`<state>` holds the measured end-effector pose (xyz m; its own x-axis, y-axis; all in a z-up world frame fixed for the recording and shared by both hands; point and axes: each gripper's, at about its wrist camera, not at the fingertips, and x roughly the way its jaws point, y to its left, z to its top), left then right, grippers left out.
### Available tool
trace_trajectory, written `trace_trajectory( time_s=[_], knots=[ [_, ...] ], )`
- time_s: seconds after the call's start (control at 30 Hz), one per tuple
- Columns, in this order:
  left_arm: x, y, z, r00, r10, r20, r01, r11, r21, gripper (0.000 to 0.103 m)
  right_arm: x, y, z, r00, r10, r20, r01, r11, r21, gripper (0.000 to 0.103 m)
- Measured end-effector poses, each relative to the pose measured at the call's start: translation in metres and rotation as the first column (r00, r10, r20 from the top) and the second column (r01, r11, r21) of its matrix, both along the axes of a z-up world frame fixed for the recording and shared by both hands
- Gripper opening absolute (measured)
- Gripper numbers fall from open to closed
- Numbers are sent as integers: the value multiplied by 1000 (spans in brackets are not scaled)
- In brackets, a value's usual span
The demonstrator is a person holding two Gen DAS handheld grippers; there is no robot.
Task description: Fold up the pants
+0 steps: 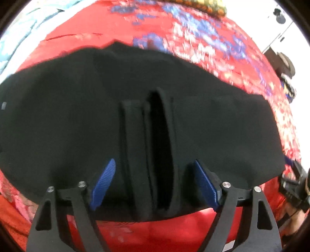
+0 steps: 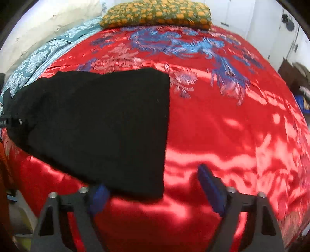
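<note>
The black pants [image 1: 77, 120] lie folded flat on a red satin bedspread [image 1: 155, 228]. In the left wrist view a thick folded band of the pants [image 1: 151, 151] runs between my blue pads [image 1: 103, 184]. My left gripper [image 1: 155, 184] is open around that band at the near edge. In the right wrist view the pants [image 2: 100, 124] fill the left half. My right gripper [image 2: 153, 193] is open just over the pants' near right corner, its left pad [image 2: 97, 197] partly under the cloth edge.
The bedspread [image 2: 222, 135] has blue and pink flower embroidery at the far side. A green and yellow patterned pillow [image 2: 157, 13] lies at the head. A teal patterned sheet [image 2: 38, 58] lies far left. The other gripper [image 1: 294, 188] shows at the right edge.
</note>
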<state>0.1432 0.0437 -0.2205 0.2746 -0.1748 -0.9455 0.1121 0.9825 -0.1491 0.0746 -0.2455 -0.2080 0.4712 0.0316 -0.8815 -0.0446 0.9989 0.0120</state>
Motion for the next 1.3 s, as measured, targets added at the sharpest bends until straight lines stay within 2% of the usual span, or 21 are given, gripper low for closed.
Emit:
trace_trajectory(
  time_s=[0.03,0.07,0.1,0.13,0.17,0.23,0.37,0.5,0.7,0.77,0.8,0.83,0.87,0.9,0.93,1.1,1.2,1.3],
  knots=[
    [-1,-6,0,999,-21,25,21,999,26,73,3,0,-1,1000,-6,14,6,1000,20,38],
    [-2,-12,1,998,-44,51,42,998,41,62,4,0,-4,1000,-21,10,21,999,48,27],
    [-2,-16,2,996,-58,64,53,996,69,51,5,0,-6,999,-40,2,39,998,57,24],
    [-2,-18,3,995,-69,73,64,995,78,36,6,4,-5,999,-45,5,45,998,38,20],
    [-2,-18,4,994,-77,74,72,995,67,27,5,8,-2,999,-40,12,40,999,5,19],
    [-1,-19,4,994,-87,68,84,995,52,23,-2,15,8,999,-30,36,33,997,-66,15],
    [-7,-31,4,987,-143,72,140,989,48,23,-19,10,12,998,-68,16,70,992,-105,15],
    [-12,-50,3,977,-194,93,186,978,91,25,-24,-2,8,993,-117,-9,115,988,-100,15],
    [-14,-46,5,978,-182,104,171,979,110,36,-26,1,9,994,-108,6,108,986,-126,18],
    [-13,-44,5,979,-177,106,165,980,110,40,-27,-1,11,992,-125,11,125,984,-128,26],
    [-13,-44,5,979,-176,107,164,980,111,41,-28,-3,12,991,-134,10,134,982,-132,38],
    [-13,-44,6,979,-175,109,162,980,114,43,-29,-4,13,988,-153,4,152,978,-142,54],
    [-13,-44,6,978,-174,111,161,980,116,47,-30,-7,14,985,-174,-8,171,974,-147,63],
    [-14,-43,7,978,-172,113,159,980,121,56,-33,-9,15,982,-189,-15,185,972,-142,76],
    [-14,-43,7,978,-171,116,156,979,128,65,-35,-11,18,980,-199,-19,195,972,-132,80],
    [-13,-36,10,981,-157,115,140,980,143,81,-54,-15,36,970,-240,-23,236,965,-111,84],
    [-15,-26,15,982,-139,127,120,982,145,89,-63,-8,57,968,-237,78,245,960,-133,85],
    [-14,-14,17,984,-122,130,106,986,126,91,-49,10,66,974,-169,153,188,975,-116,88]
  ],
)
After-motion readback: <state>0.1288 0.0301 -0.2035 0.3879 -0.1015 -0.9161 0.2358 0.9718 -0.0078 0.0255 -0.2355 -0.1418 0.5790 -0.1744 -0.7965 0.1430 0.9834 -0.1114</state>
